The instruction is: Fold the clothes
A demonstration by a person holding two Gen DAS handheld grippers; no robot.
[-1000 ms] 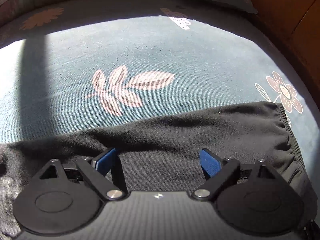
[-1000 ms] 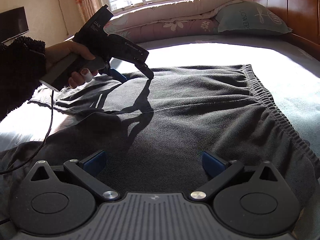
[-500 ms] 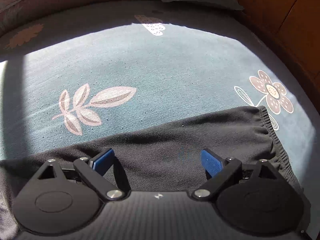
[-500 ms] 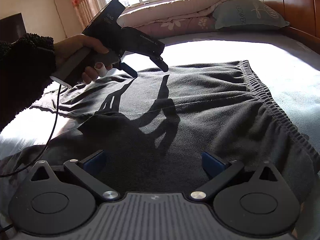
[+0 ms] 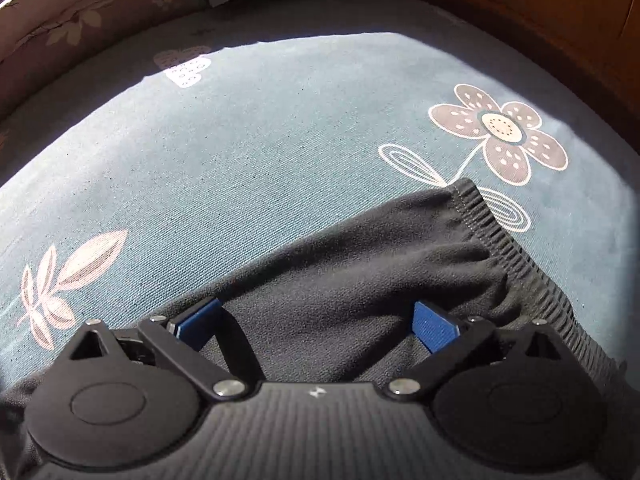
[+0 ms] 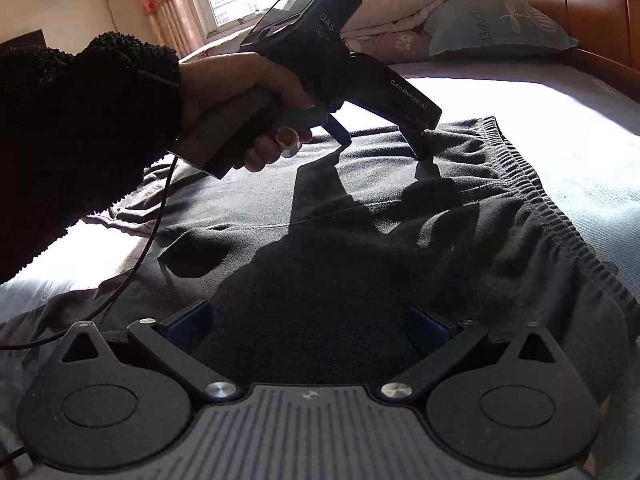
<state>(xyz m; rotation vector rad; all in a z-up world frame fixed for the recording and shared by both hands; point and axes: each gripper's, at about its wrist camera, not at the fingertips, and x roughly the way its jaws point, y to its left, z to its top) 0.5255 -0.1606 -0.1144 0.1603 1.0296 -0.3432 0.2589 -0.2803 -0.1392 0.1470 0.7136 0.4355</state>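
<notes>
Dark grey trousers [image 6: 400, 232] lie spread flat on the bed, with the ribbed elastic waistband [image 6: 560, 224] along their right edge. My left gripper [image 6: 384, 144] hovers open over the far part of the trousers near the waistband, fingertips close to or on the cloth. Seen from the left wrist, the same gripper [image 5: 316, 320] stands open over the trousers [image 5: 360, 280], whose waistband corner [image 5: 476, 204] lies ahead to the right. My right gripper [image 6: 308, 324] is open above the near part of the trousers, holding nothing.
A blue-grey sheet [image 5: 260, 152] with flower prints covers the bed. A pillow [image 6: 492, 28] and folded quilts [image 6: 404, 12] lie at the head. A wooden headboard [image 6: 580, 4] runs along the right. A person's hand [image 6: 248, 92] and dark sleeve [image 6: 80, 128] hold the left gripper.
The left gripper has moved right along the trousers' far edge toward the waistband corner and come lower. The right gripper has barely moved.
</notes>
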